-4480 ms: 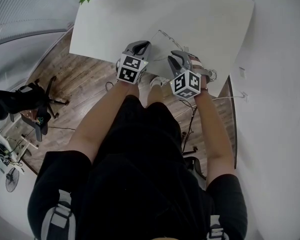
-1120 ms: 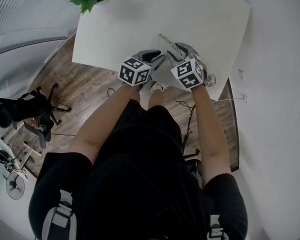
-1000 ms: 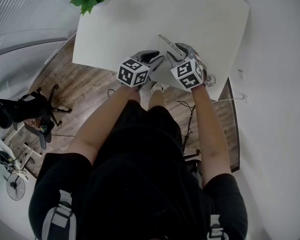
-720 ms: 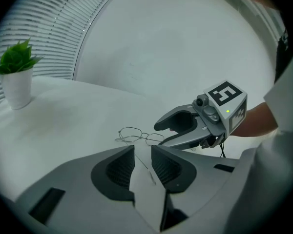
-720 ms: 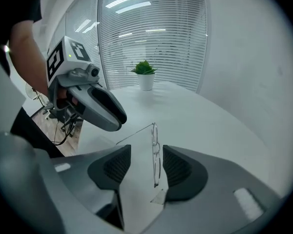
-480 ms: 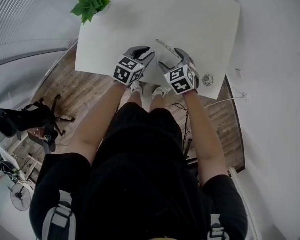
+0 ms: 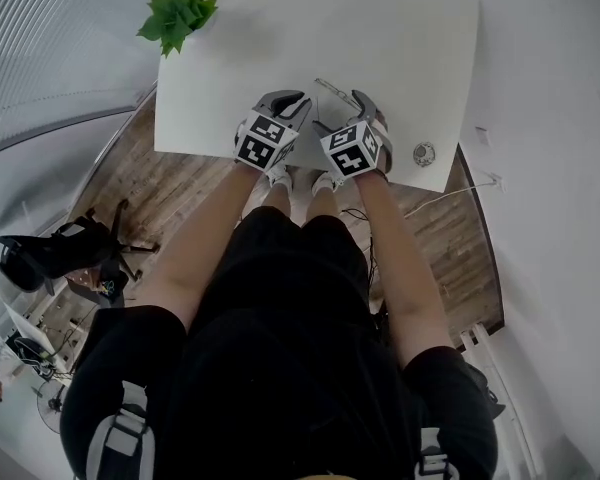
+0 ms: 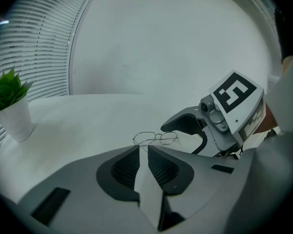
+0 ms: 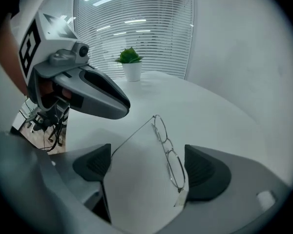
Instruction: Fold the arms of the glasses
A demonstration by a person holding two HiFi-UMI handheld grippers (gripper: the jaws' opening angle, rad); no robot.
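glasses (image 9: 168, 155) flat on tabletop (image 7: 380, 28), between jaws of right tongs (image 9: 146, 172), just opened wide, not gripping. lens frame runs along one pad; one open arm slants toward the other. left tongs (image 8: 143, 149) just closed to a narrow slit, empty, glasses just past tips.

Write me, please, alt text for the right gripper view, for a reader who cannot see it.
Thin wire glasses lie on a white table between the right gripper's jaws, which have just been opening and stand wide apart, not gripping them. A potted plant stands far back, before window blinds.
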